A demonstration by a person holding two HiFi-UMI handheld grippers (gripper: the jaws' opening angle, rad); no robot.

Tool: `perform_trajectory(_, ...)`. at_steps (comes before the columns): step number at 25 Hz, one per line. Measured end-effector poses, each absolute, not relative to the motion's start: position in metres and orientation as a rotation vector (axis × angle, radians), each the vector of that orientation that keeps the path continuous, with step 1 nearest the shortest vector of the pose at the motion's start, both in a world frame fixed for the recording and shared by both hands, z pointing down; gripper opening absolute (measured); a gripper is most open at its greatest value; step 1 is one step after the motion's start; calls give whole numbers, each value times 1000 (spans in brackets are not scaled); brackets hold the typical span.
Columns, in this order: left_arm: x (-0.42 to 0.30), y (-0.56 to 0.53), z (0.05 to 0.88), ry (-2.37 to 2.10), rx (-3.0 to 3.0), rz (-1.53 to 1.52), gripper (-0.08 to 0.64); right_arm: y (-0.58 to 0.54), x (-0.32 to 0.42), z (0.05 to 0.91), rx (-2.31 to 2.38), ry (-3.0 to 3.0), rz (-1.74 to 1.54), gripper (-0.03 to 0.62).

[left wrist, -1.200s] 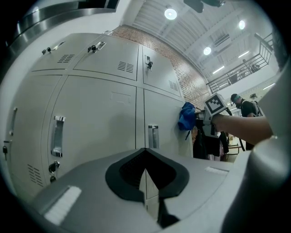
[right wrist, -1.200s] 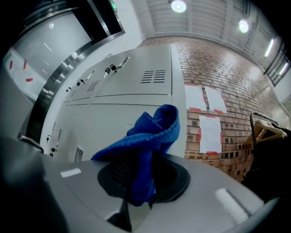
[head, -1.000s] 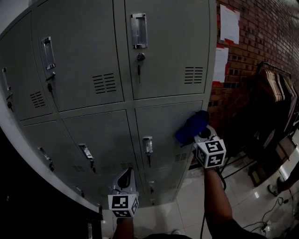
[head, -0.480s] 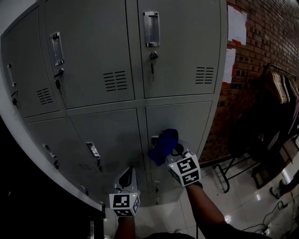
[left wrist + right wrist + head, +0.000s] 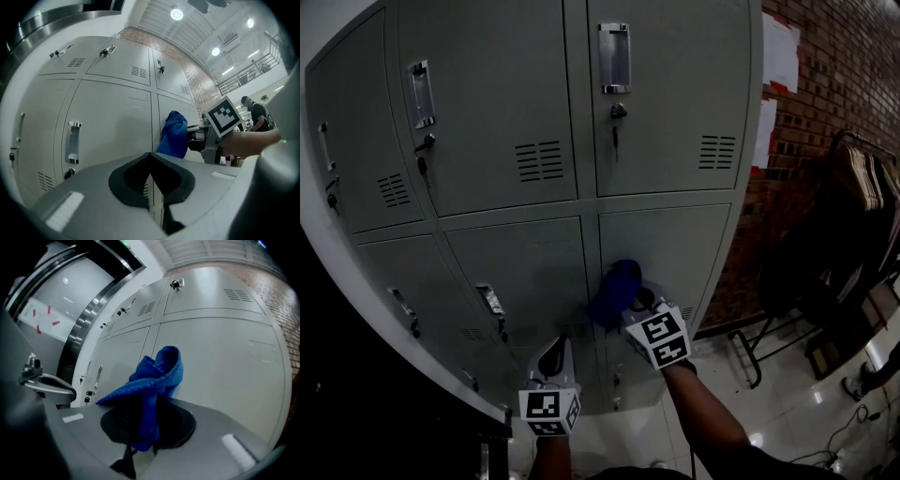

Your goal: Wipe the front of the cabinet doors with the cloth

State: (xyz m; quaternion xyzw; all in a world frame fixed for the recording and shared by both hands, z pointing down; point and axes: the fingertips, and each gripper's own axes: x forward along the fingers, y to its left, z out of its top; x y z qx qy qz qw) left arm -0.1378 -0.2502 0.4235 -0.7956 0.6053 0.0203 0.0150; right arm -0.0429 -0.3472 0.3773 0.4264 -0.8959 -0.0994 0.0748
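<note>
A blue cloth (image 5: pixel 613 292) is bunched in my right gripper (image 5: pixel 630 305), which is shut on it and presses it against the left edge of the middle-row right cabinet door (image 5: pixel 675 248). The same cloth (image 5: pixel 152 383) stands up from the shut jaws in the right gripper view, and the left gripper view shows the cloth (image 5: pixel 173 134) against the door. My left gripper (image 5: pixel 551 361) hangs lower, in front of the bottom doors, jaws shut on nothing. The grey cabinet (image 5: pixel 487 141) has several doors with handles and vents.
A brick wall (image 5: pixel 834 84) with white papers stands right of the cabinet. A rack of clothes hangers (image 5: pixel 858 178) and a metal frame (image 5: pixel 750 347) sit on the glossy floor at right. A dark edge (image 5: pixel 337 394) runs along the left.
My right gripper has swept the cloth leftward and down across the middle-row right door, from its right side to its left edge. The left gripper has stayed put.
</note>
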Motion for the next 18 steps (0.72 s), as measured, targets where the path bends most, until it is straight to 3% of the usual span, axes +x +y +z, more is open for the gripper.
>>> perform_trajectory(18, -112, -259, 429, 1852, -2513, 52, 17, -369, 83, 380, 1544, -2548, -234, 69)
